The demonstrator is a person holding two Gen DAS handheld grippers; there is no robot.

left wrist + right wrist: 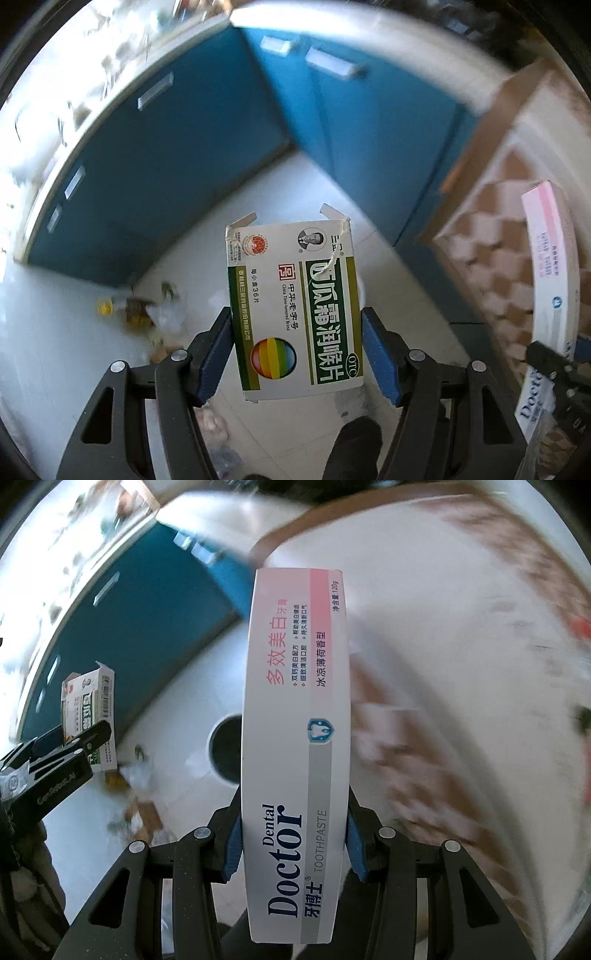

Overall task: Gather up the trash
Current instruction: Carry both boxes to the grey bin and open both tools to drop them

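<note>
Right claw (293, 843) pinches toothpaste box (295, 738); left claw (297, 354) pinches lozenge box (293, 306)

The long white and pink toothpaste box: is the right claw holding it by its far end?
No, the right claw grips the long white and pink toothpaste box near its close end, by the word "Doctor".

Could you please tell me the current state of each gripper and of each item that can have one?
left gripper: shut on the lozenge box.
lozenge box: held off the floor, far end torn open, flaps up.
right gripper: shut on the toothpaste box.
toothpaste box: held lengthwise between the pads, far end looks closed.
trash bin: on the floor, top open.
floor litter: loose on the floor, not yet collected.
</note>
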